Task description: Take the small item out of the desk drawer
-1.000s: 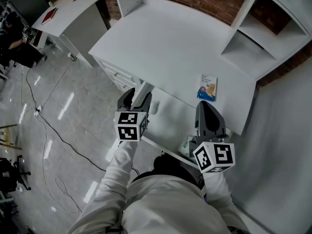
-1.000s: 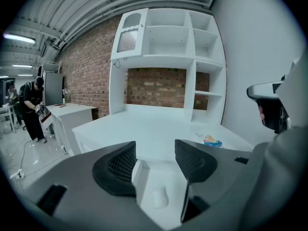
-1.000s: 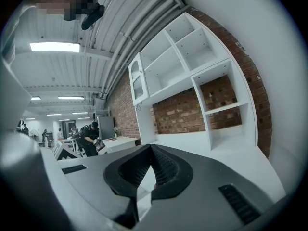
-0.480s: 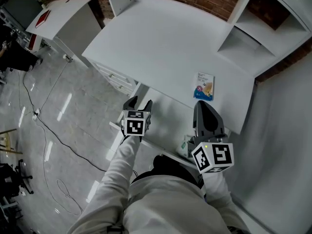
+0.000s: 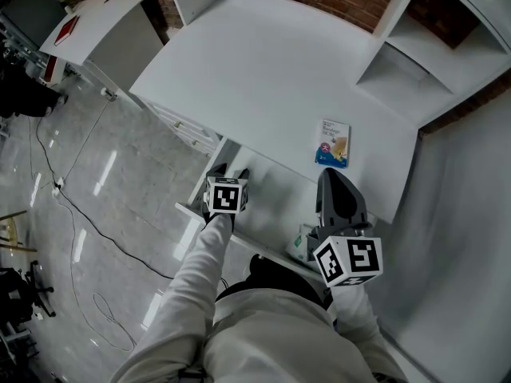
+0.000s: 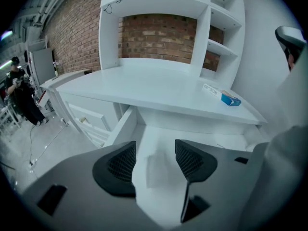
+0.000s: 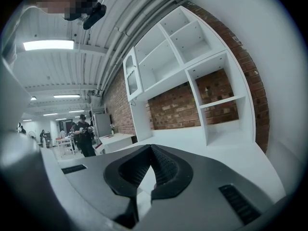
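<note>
— What's the person wearing?
— A white long-sleeved top (image 5: 263, 337); its pale sleeves (image 5: 188, 290) reach the wrists.
— And the tools?
— The left gripper (image 5: 227, 171) and right gripper (image 5: 332, 175) are dark grey, rounded shells. Each carries a white cube (image 5: 348, 260) printed with black square markers. The jaws have black pads (image 6: 121, 161) with fine cross-hatching.

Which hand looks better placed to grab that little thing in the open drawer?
Probably right: the right tool hangs beside the small item at the drawer's right end, though shut. The left tool is open but farther off.
</note>
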Available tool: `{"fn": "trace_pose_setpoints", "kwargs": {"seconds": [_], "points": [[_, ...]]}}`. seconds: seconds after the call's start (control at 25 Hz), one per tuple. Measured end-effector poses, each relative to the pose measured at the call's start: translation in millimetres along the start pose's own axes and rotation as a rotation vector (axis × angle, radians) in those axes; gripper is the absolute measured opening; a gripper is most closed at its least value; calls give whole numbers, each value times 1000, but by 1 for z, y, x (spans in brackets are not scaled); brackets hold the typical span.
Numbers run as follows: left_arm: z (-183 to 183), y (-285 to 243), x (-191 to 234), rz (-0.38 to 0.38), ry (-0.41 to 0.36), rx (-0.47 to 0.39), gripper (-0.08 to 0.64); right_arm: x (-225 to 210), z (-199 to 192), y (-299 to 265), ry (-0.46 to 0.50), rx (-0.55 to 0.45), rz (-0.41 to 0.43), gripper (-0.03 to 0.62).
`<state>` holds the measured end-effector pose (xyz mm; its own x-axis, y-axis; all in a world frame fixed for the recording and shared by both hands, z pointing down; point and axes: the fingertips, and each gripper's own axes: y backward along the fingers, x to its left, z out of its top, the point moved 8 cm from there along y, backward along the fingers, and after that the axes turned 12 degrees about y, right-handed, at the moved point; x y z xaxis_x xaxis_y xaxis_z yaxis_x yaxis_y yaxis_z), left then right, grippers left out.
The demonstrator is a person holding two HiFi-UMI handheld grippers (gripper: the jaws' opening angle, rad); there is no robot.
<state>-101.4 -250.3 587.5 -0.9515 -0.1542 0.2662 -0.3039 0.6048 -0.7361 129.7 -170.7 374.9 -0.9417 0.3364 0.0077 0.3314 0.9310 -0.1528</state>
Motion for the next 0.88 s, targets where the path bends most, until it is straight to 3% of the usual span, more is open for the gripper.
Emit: {"fn": "trace_pose_setpoints", "kwargs": {"seconds": [0.24, 0.52, 0.88], "points": [[-17, -24, 10, 18, 49, 89, 261, -4, -6, -4, -19, 15, 1, 28], [-29, -41, 22, 69, 43, 193, 267, -8, -11, -9, -25, 28, 1, 28], [-51, -66, 27, 66, 41, 291, 267, -8, -15, -16, -18, 44, 19, 28]]}}
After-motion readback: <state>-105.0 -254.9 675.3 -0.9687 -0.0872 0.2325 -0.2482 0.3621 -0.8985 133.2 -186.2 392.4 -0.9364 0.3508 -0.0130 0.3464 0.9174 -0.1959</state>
